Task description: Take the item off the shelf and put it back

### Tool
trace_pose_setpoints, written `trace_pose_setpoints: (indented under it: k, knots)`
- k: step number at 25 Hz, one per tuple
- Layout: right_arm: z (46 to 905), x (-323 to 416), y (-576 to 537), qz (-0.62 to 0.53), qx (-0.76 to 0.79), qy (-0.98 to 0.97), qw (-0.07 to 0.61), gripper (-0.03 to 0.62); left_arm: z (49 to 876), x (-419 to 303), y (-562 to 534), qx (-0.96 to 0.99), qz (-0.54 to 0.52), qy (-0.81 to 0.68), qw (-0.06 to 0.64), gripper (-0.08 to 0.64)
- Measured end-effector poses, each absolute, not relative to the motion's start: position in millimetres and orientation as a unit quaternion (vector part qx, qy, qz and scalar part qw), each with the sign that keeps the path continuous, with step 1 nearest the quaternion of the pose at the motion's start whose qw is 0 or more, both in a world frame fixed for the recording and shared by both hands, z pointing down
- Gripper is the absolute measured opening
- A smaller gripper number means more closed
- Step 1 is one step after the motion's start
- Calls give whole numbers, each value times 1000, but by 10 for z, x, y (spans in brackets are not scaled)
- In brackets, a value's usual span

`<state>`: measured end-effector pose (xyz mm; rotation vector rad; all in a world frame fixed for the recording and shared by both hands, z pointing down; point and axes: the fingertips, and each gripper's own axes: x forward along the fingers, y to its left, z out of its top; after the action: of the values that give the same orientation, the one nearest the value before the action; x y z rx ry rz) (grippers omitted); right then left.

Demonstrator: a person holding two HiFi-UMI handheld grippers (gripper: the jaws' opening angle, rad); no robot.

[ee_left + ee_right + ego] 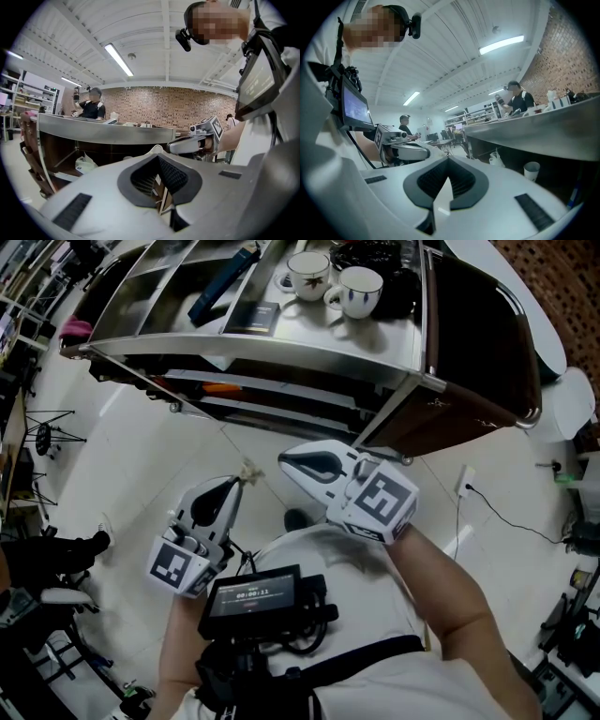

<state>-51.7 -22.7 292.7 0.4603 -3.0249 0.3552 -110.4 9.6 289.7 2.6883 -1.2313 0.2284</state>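
Pressure is seen at the left hand-held gripper (243,478): its jaws are pressed together on a small pale scrap (249,468), whose tan folds also show in the notch in the left gripper view. What the scrap is cannot be made out. The right hand-held gripper (284,461) is pressed together too, with nothing between its jaws. Both are held close to the person's body, above the floor (122,437) and apart from the shelf (281,356).

If the scrap is taken to be the task's item, it is off the shelf, and the return is judged to be the step in hand. On the top tier a pair of cups (358,289) and a dark blue tool (223,282) are seen, with bare metal to their left. That bare patch should be chosen, well away from the cups. The gripper is best brought in low and level over the rim, so that so light a thing is set down, not dropped. The pinch should be released only once the scrap is resting on the metal, and the jaws then drawn straight back.
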Motion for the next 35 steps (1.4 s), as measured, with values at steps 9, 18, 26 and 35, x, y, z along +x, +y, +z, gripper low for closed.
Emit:
trace_pose_setpoints:
  k: [9, 18, 26, 35]
  knots:
    - [2911, -583, -205, 112, 142, -983, 25, 5, 2968, -1174, 20, 900, 76, -420, 90, 5]
    - [2972, -508, -263, 124, 157, -979, 26, 6, 3000, -1112, -107, 903, 63, -415, 90, 5]
    - [3105, -461, -277, 145, 166, -974, 46, 6, 3203, -1157, -367, 900, 58, -422, 90, 5]
    - [3308, -377, -431, 159, 183, -969, 53, 6, 3641, -1229, -686, 880, 93, -452, 116, 5]
